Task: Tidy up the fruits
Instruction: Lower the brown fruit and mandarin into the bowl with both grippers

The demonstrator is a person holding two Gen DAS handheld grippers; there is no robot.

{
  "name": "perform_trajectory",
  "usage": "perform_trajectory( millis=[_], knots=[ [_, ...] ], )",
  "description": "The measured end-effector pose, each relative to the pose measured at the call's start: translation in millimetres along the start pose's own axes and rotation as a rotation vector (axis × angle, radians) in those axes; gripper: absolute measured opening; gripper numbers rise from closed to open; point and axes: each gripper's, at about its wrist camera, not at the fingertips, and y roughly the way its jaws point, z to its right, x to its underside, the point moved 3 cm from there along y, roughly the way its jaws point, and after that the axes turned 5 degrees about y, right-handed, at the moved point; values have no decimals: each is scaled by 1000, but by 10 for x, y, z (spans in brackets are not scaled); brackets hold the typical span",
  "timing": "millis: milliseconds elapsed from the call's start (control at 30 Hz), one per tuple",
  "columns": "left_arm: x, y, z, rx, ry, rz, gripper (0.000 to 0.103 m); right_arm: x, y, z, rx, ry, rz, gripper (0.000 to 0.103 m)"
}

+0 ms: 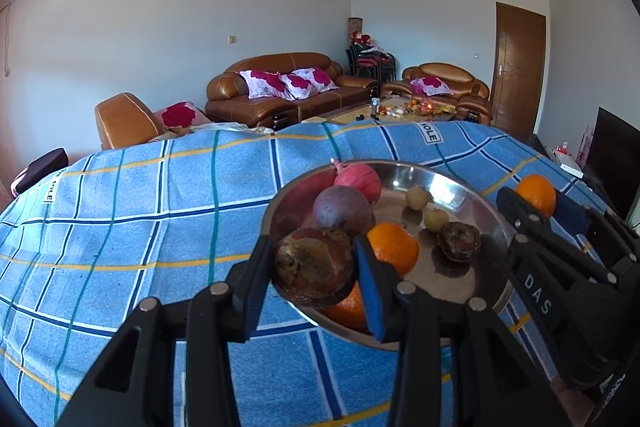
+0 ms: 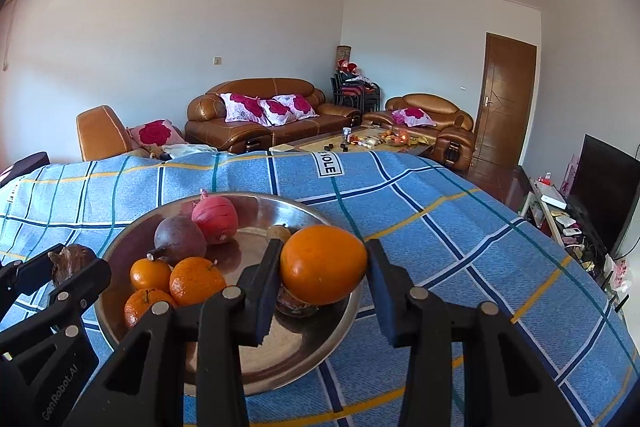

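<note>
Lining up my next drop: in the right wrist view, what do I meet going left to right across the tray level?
Left gripper holding a brown fruit → cluster of small oranges in the metal tray → big orange in the right gripper → bare blue checked cloth.

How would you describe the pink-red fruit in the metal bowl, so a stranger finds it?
On the blue checked cloth stands a metal bowl. At its far rim lies the pink-red fruit, beside a dark purple fruit. It alone is pink, with a small pointed tip.
</note>
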Motion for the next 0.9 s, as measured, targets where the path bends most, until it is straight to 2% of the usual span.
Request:
perform_trajectory(
  millis=[333, 600, 767, 900],
  knots=[
    [-127, 185, 203, 32, 1, -2, 43, -71, 153, 157, 36, 12, -3, 43],
    [-160, 296, 157, 41, -20, -10, 43, -136, 302, 246, 50, 37, -15, 43],
    [-159, 315, 184, 29, -8, -6, 43, -163, 362, 229, 31, 41, -21, 43],
    [-171, 290, 168, 13, -5, 2, 43, -160, 371, 169, -32, 40, -31, 43]
  ],
)
